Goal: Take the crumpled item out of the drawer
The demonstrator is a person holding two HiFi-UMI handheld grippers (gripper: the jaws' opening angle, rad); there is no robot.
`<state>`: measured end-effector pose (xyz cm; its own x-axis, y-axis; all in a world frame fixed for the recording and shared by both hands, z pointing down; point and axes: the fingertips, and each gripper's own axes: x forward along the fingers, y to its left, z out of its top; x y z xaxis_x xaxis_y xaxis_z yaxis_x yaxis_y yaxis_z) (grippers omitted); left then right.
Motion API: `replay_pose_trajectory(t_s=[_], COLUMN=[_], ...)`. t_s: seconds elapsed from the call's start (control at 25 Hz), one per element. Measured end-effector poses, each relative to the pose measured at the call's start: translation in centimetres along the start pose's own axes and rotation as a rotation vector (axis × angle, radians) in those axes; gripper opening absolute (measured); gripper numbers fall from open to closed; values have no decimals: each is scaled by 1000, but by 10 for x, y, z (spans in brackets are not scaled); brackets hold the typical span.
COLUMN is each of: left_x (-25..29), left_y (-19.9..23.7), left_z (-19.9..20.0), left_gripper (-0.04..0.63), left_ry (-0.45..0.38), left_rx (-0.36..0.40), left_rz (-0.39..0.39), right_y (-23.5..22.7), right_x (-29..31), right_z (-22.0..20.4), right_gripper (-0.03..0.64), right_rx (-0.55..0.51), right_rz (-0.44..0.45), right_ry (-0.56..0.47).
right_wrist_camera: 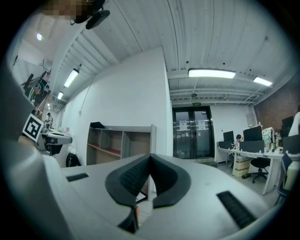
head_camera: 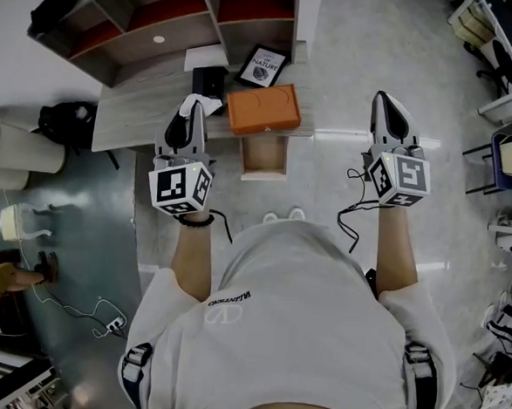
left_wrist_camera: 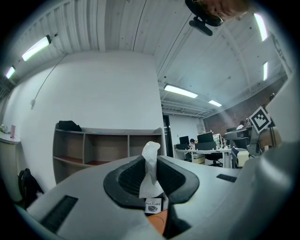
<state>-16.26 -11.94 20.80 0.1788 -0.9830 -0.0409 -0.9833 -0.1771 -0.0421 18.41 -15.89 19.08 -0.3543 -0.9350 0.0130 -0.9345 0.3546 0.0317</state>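
My left gripper hovers over the grey desk, shut on a crumpled white tissue. In the left gripper view the tissue stands up out of the pinched pads of that gripper. A small wooden drawer hangs open under the desk's front edge, to the right of that gripper; nothing shows inside it. My right gripper is held over the floor to the right of the desk. Its jaws meet with nothing between them, as the right gripper view shows.
An orange box lies on the desk above the drawer, with a black box and a booklet behind it. An open shelf unit backs the desk. Chairs and desks stand at the right, a black bag at the left.
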Motion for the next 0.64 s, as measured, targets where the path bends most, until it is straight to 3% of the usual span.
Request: replay_pose_trajectory(t_s=[0.64], left_x=[3], left_y=[-4], left_z=[-3], left_gripper=[64], left_ry=[7], left_rx=[-4], left_rz=[-14], right_y=[0], right_x=[1], right_z=[-5], right_gripper=[0], right_rx=[11], right_rz=[6], right_ry=[8])
